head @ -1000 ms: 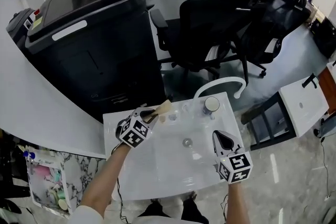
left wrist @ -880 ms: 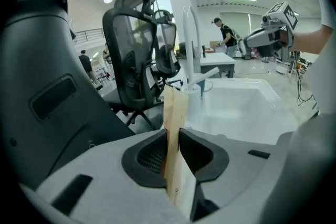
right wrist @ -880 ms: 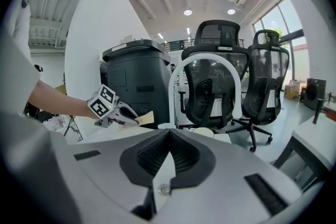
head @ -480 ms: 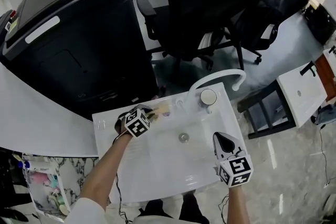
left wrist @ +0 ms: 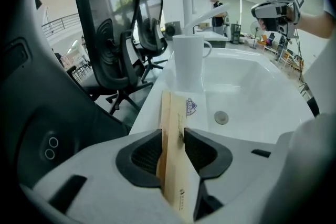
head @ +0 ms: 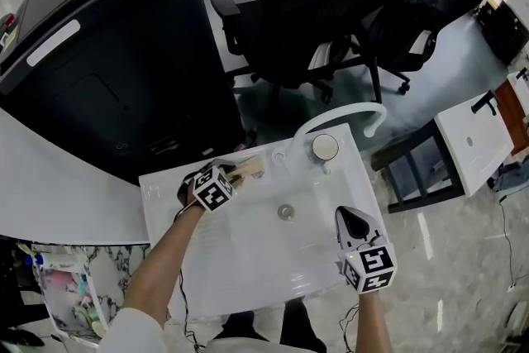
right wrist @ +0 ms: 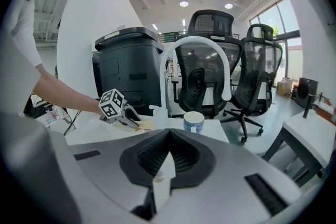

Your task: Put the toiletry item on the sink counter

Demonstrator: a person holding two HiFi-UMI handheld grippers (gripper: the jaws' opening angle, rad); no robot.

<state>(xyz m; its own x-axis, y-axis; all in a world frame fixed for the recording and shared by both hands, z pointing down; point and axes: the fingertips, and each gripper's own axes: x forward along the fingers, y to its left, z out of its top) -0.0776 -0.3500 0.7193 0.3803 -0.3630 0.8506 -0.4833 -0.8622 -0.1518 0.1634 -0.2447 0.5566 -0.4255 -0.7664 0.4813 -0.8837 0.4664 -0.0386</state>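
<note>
The toiletry item is a flat tan carton [head: 250, 169] [left wrist: 176, 123] lying on the back left counter of the white sink [head: 157, 194]. My left gripper [head: 236, 172] [left wrist: 172, 145] is at the carton with its jaws opening. The carton still stands between the pads, slightly askew, with a thin dark gap on its right side. My right gripper [head: 350, 219] [right wrist: 167, 157] hovers over the sink's front right rim, jaws together and holding nothing. In the right gripper view I see the left gripper and carton beside a clear bottle [right wrist: 159, 115].
A white cup [head: 324, 147] [left wrist: 188, 63] [right wrist: 193, 122] stands on the counter under the arched white faucet [head: 351, 116]. The drain [head: 286, 212] sits mid-basin. A large black bin [head: 107, 45] and black office chairs [head: 331, 4] stand behind the sink.
The left gripper carried the carton down and slightly left onto the back counter. The view shifted. The right gripper has hardly moved.
</note>
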